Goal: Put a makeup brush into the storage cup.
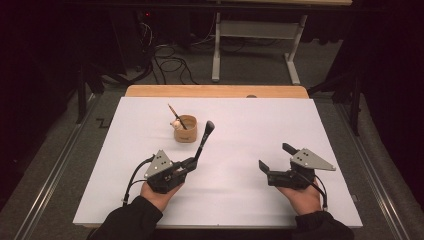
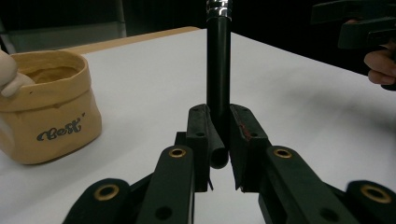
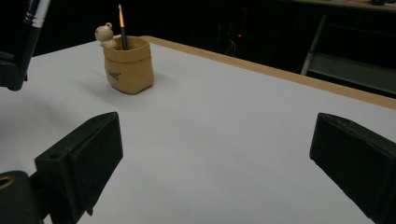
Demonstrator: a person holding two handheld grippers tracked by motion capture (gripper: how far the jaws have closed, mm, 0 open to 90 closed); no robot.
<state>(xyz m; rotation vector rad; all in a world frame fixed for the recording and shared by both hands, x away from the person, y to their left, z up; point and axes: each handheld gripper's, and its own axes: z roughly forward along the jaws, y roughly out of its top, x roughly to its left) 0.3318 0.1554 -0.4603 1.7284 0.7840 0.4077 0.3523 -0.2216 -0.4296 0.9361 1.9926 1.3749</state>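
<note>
A tan pot (image 1: pixel 186 129) (image 2: pixel 46 109) (image 3: pixel 128 65) with a small bear figure (image 3: pixel 105 33) on its rim stands on the white table. A thin pencil-like brush (image 1: pixel 176 116) (image 3: pixel 122 27) leans in the pot. My left gripper (image 1: pixel 192 162) (image 2: pixel 219 140) is shut on a black makeup brush (image 1: pixel 204 139) (image 2: pixel 218 70), holding its handle end so the brush points up and away, to the right of the pot. My right gripper (image 1: pixel 275 157) (image 3: pixel 210 154) stands open over bare table at the right, nothing between its jaws.
The white sheet (image 1: pixel 240 125) covers a wooden table whose far edge (image 1: pixel 215 91) shows. Beyond it are a white table frame (image 1: pixel 260 40) and cables on the floor. In the left gripper view the other hand (image 2: pixel 380 65) and its gripper appear at the top right.
</note>
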